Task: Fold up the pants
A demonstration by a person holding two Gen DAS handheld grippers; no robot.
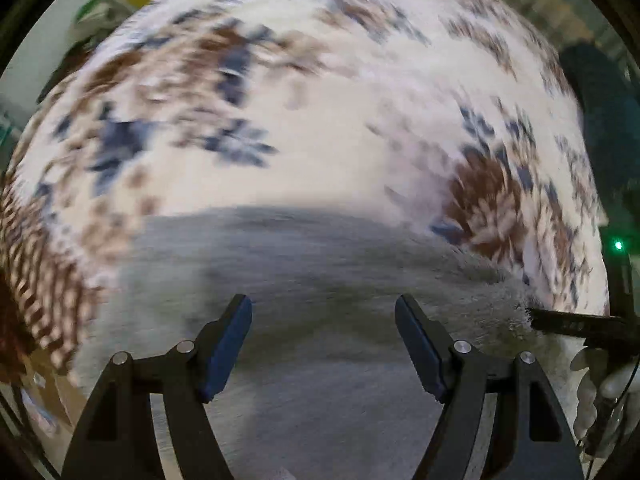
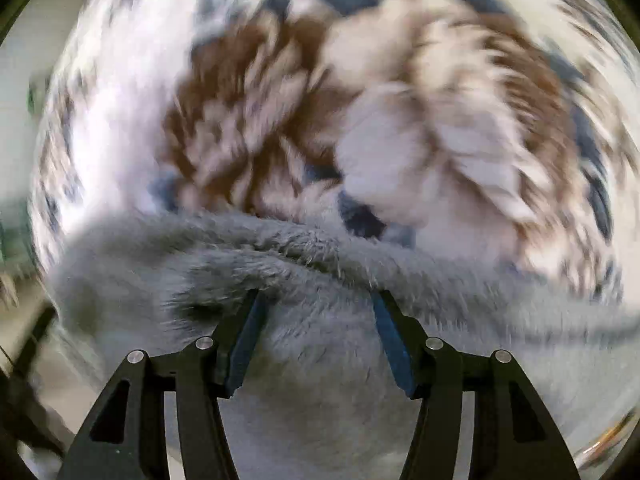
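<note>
The pants (image 1: 320, 280) are grey fleece and lie on a white cloth with brown and blue flower prints (image 1: 312, 128). My left gripper (image 1: 323, 310) is open and hovers just above the grey fabric, holding nothing. In the right wrist view the pants (image 2: 320, 360) show a raised fuzzy fold (image 2: 304, 248) across the frame. My right gripper (image 2: 316, 300) is open, its fingertips pressed into the fleece just under that fold, with fabric lying between the fingers. Both views are blurred by motion.
The patterned cloth (image 2: 360, 100) covers the whole surface beyond the pants. In the left wrist view the other gripper's black finger (image 1: 572, 322) and a white-gloved hand (image 1: 596, 388) show at the right edge. Green and yellow clutter (image 1: 120, 4) lies at the far left.
</note>
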